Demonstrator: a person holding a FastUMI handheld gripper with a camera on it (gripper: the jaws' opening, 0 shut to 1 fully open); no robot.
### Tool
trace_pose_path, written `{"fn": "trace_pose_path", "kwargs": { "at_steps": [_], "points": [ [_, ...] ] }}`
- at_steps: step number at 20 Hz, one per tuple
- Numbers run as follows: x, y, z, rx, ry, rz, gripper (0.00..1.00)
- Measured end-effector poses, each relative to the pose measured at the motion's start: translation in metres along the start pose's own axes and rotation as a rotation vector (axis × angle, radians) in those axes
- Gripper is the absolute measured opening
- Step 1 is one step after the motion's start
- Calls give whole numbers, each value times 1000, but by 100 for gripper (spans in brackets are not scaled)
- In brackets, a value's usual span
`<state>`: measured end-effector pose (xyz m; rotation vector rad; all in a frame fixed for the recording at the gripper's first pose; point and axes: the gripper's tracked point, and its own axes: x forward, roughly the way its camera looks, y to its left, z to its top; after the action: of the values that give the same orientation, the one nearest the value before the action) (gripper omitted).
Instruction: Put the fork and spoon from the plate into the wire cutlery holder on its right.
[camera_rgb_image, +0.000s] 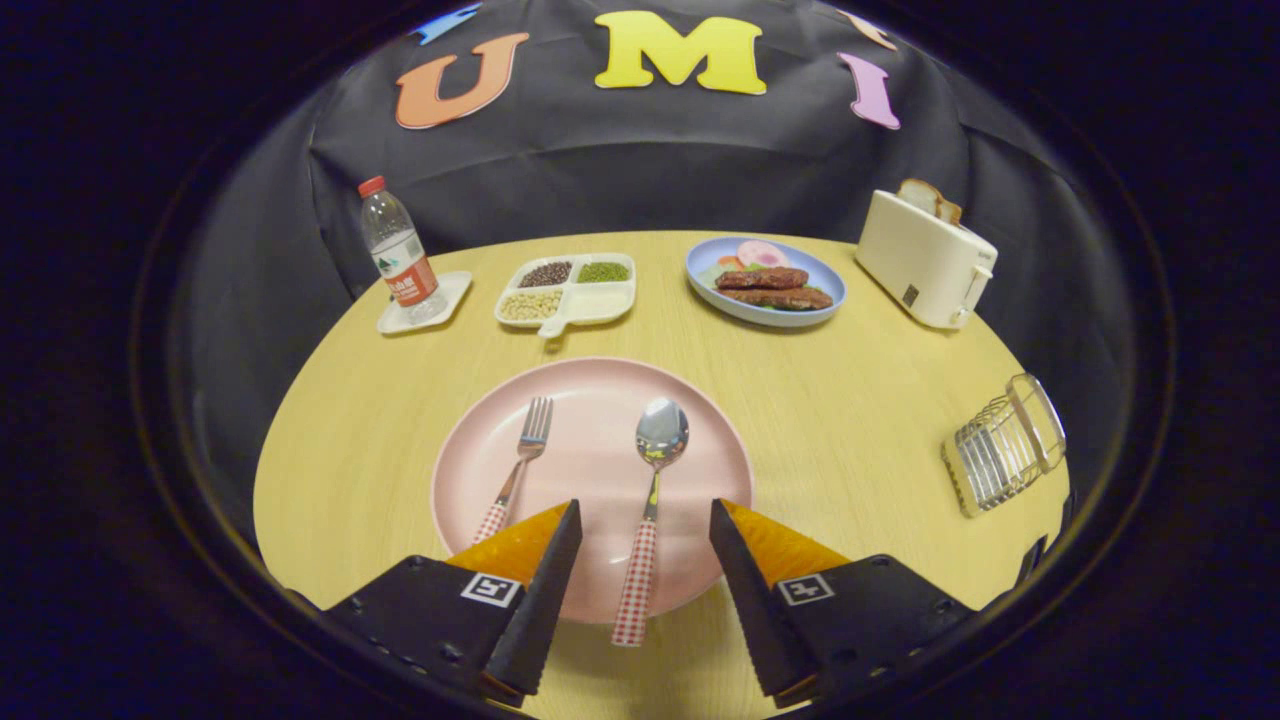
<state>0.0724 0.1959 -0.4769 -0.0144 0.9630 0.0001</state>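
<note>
A pink plate (600, 400) lies on the round wooden table just ahead of my fingers. On it rest a fork (521, 462) on the left and a spoon (650, 500) on the right, both with red-checked handles. The spoon's handle runs back between my two fingers and sticks out over the plate's near rim. My gripper (645, 520) is open, its fingers on either side of the spoon handle without touching it. The left finger covers the end of the fork's handle. The wire cutlery holder (1003, 445) stands far to the right, near the table's edge.
Beyond the plate sit a divided white tray of beans (568, 290), a blue plate of food (765, 280) and a water bottle (398, 252) on a white coaster. A cream toaster (925, 258) with bread stands at the back right.
</note>
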Motion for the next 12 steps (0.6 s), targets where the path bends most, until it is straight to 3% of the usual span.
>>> {"fn": "trace_pose_path", "kwargs": {
  "at_steps": [3,5,9,11,12],
  "points": [
    [8,-2,-4,-3,36,-23,61],
    [14,0,-8,10,62,-14,42],
    [20,4,-14,28,121,1,38],
    [21,7,-14,37,133,10,19],
    [23,7,-15,32,133,18,19]
  ]
}}
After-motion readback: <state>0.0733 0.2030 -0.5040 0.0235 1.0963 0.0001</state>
